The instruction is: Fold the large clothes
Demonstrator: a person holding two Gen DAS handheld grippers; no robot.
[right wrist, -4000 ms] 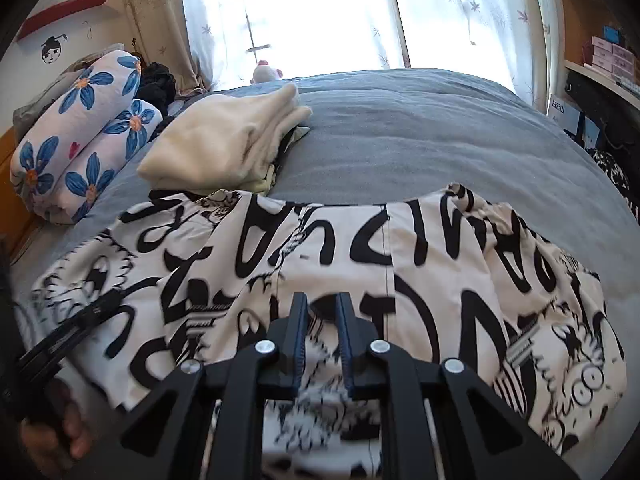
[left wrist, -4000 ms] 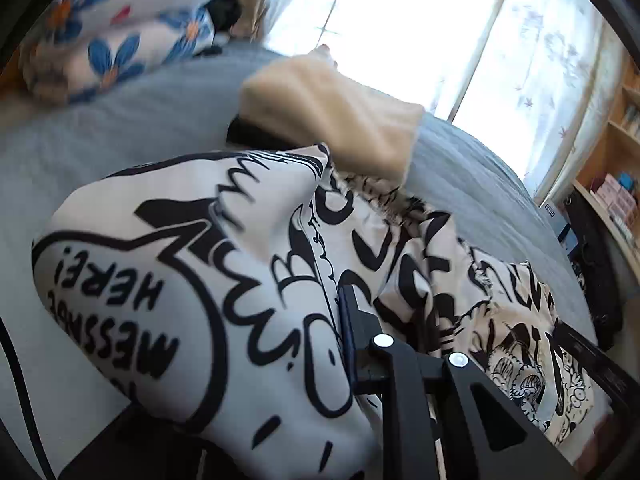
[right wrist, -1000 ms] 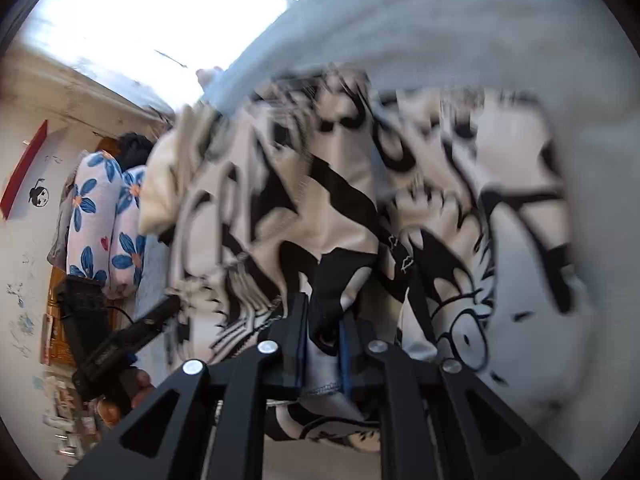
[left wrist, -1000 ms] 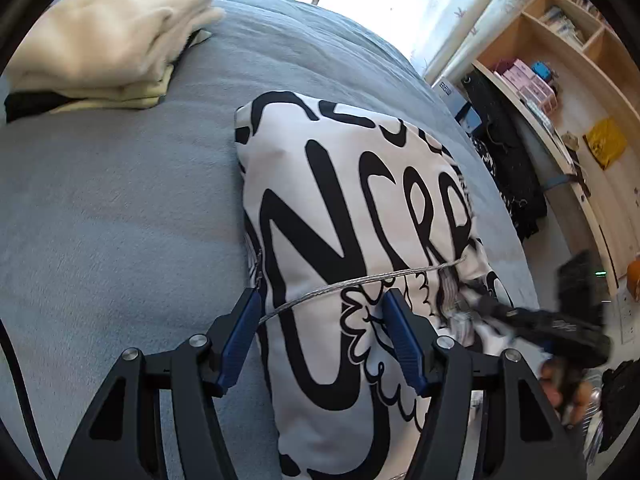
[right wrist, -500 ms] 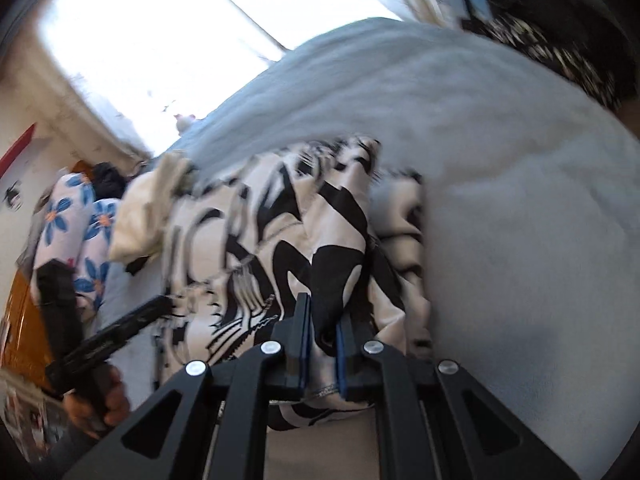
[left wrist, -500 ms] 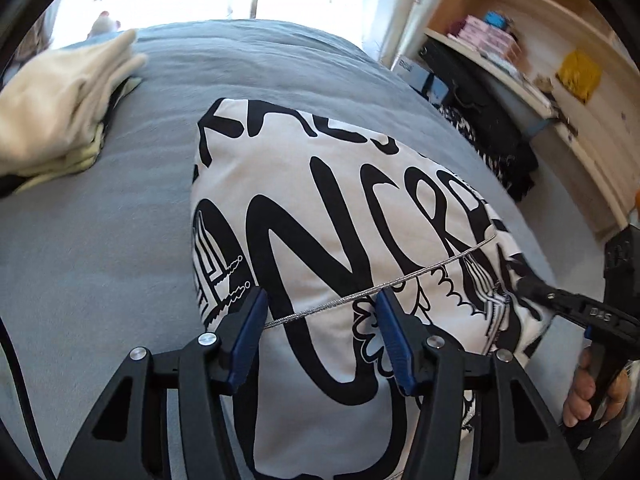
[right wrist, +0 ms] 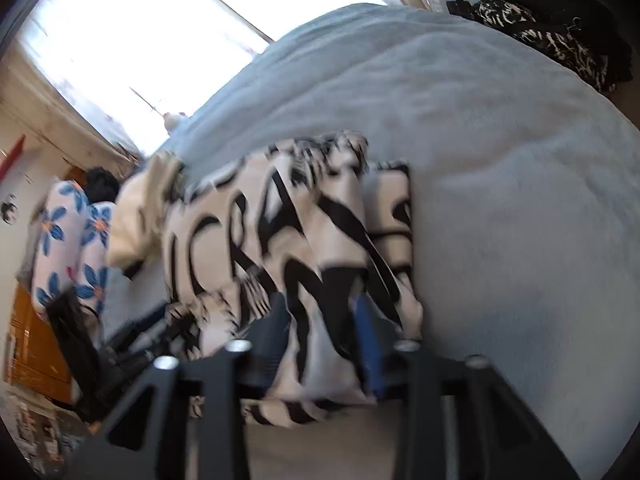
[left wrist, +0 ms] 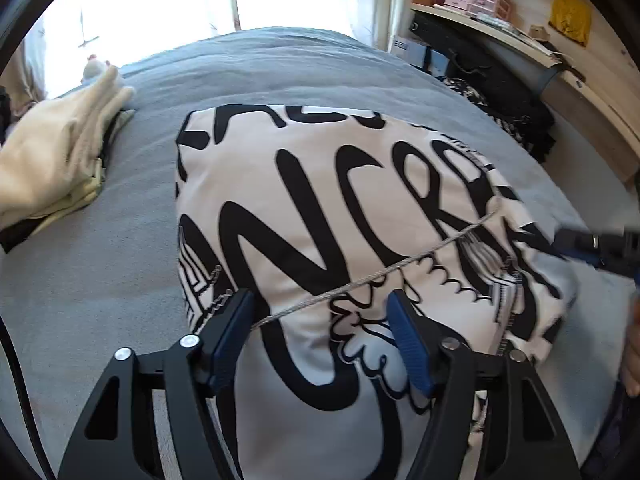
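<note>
the left gripper was spreading its blue pads over the near edge of the folded black-and-white printed garment, pressing nothing. the right gripper was opening too, cloth loose between its pads. the garment lay on the grey bed, right of a cream folded pile.

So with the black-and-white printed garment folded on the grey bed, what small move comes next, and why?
Probably draw the right gripper back off the black-and-white printed garment: its jaws are opening with the folded edge between them, and the left gripper stands open above the compact bundle.
</note>
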